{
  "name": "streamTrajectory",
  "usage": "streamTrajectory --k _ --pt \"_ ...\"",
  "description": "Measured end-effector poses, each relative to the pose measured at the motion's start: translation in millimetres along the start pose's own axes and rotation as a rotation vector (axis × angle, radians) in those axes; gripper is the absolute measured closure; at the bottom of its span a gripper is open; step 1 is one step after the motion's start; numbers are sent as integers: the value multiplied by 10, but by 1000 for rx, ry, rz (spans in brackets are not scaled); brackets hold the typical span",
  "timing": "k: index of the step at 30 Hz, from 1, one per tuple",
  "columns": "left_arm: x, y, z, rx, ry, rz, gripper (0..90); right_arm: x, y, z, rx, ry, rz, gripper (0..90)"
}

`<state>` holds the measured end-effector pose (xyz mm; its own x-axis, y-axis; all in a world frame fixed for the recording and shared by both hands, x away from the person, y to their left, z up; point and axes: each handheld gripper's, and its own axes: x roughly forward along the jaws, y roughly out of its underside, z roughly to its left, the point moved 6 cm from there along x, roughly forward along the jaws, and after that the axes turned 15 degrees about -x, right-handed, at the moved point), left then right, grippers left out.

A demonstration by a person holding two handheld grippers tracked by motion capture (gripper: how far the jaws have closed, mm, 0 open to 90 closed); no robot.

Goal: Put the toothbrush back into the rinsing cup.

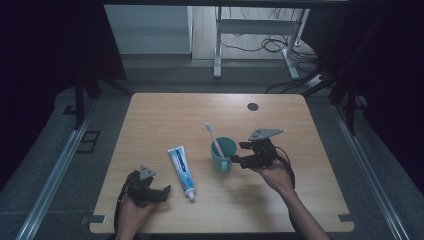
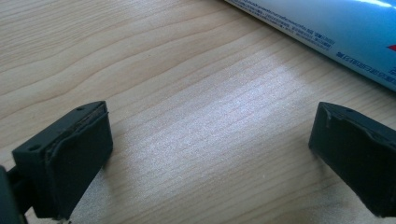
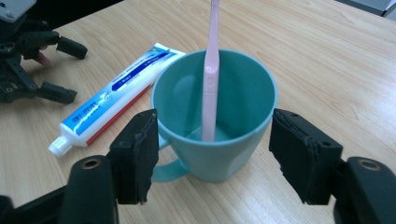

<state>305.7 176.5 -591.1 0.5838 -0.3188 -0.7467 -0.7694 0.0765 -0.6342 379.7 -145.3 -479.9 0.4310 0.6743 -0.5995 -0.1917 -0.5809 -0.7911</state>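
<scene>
The wooden table (image 1: 165, 107) bears one cup (image 3: 219, 135), one toothbrush (image 3: 211, 79), one toothpaste tube (image 1: 181, 170); both claws gape empty.

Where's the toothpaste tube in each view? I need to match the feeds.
High view: toothpaste tube left of the teal cup, cap toward the person.
Left gripper view: top right corner.
Right gripper view: left of the cup.
Shared landmark: the wooden table.

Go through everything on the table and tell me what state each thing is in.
Cup: upright, handle toward the right gripper, toothbrush inside.
Toothbrush: standing in the cup, leaning on its rim.
Toothpaste: lying flat, cap on.
Left gripper: open, nothing between its jaws.
Right gripper: open, jaws either side of the cup, not gripping.
</scene>
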Motion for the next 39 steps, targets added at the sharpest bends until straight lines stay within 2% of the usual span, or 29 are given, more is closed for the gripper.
streamTrajectory --k 12,20,24,35,39 --pt "0 1 -2 -3 0 0 0 -117 144 5 -11 19 21 194" --pt "-4 1 3 5 -1 4 0 -194 279 17 -39 39 75 106" --pt "-2 1 3 5 -1 3 0 -233 363 19 -35 43 101 54" --pt "-3 2 0 1 -1 3 0 -362 651 38 -28 67 127 12" --pt "-3 2 1 1 -1 3 0 -398 751 51 -11 75 125 0"
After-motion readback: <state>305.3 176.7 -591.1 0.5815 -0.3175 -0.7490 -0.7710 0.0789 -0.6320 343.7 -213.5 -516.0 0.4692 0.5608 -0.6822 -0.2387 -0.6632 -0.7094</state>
